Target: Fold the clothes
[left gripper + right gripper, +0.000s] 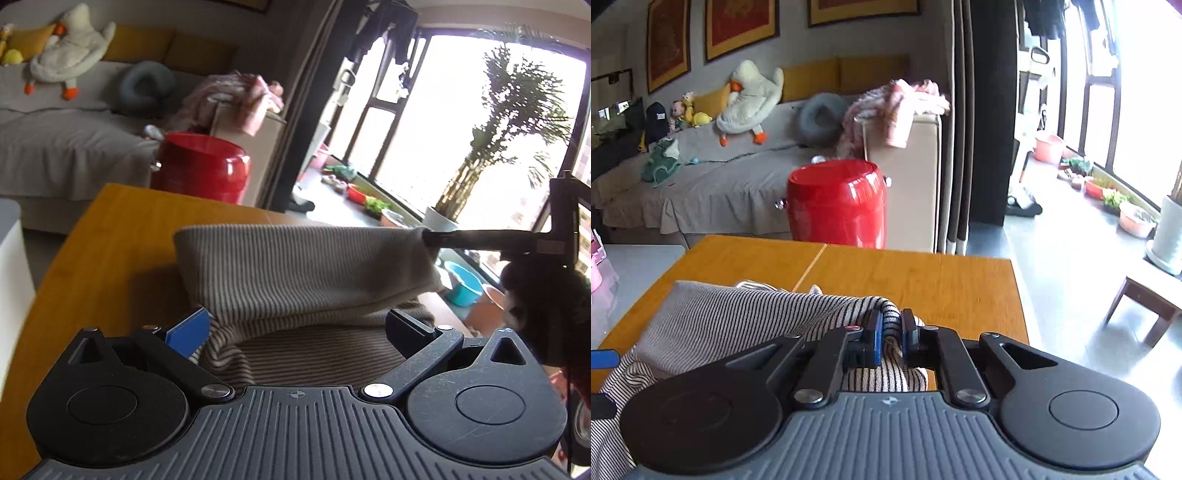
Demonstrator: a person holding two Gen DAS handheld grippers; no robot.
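The right tongs point(890, 336) are clamped on a bunched edge of the striped knit garment point(713, 317), holding that edge lifted above the wooden tabletop point(923, 277). From there the cloth stretches toward the left tongs point(299, 325), whose jaws stand wide apart with the garment's folded layers lying between them, not pinched. A red drum-shaped bin point(836, 203) stands on the floor well beyond the tongs, past the tabletop's far edge.

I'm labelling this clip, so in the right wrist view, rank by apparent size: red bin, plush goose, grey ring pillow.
1. Red bin, largest.
2. Plush goose.
3. Grey ring pillow, smallest.
The bin stands nearer the camera than the two on the couch, so its lead may partly be nearness.
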